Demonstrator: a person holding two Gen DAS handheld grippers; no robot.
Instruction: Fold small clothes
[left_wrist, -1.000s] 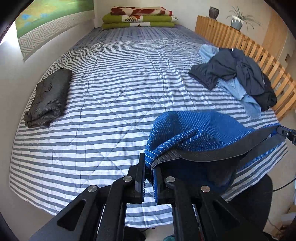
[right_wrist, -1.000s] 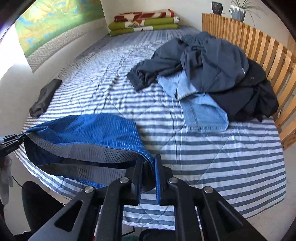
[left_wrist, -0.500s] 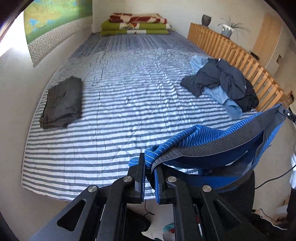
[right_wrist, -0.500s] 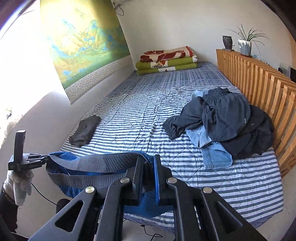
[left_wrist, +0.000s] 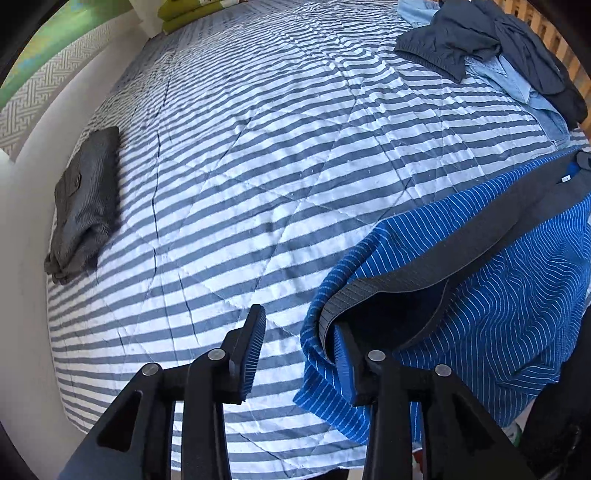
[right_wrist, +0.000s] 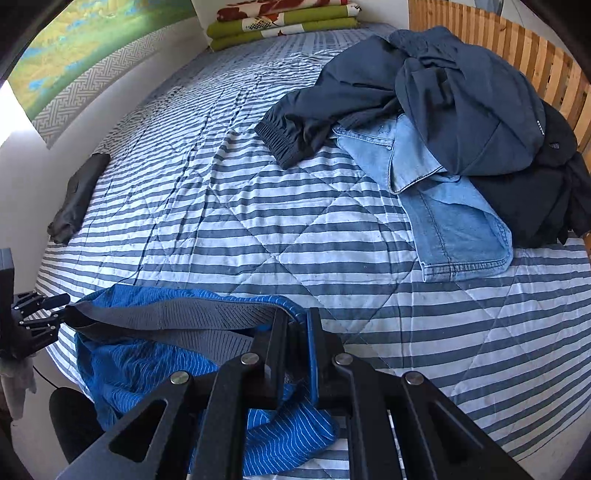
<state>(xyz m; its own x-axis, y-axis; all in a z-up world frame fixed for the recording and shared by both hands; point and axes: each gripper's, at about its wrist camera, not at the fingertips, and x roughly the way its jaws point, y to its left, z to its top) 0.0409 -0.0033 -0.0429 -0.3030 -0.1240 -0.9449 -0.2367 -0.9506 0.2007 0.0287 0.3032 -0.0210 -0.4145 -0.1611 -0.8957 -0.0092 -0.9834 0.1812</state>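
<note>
Our left tongs (left_wrist: 297, 356) fill the bottom of the left wrist view, pointing steeply down. Their jaws are opening: the left pad (left_wrist: 251, 354) stands clear in the gap, while the right one sits at the gray waistband of the blue striped shorts (left_wrist: 491, 295), no longer pinching it. Our right tongs (right_wrist: 295, 354), low in the middle of the right wrist view, are clamped tight on the other end of that waistband. The left tongs also show at that view's left edge.
</note>
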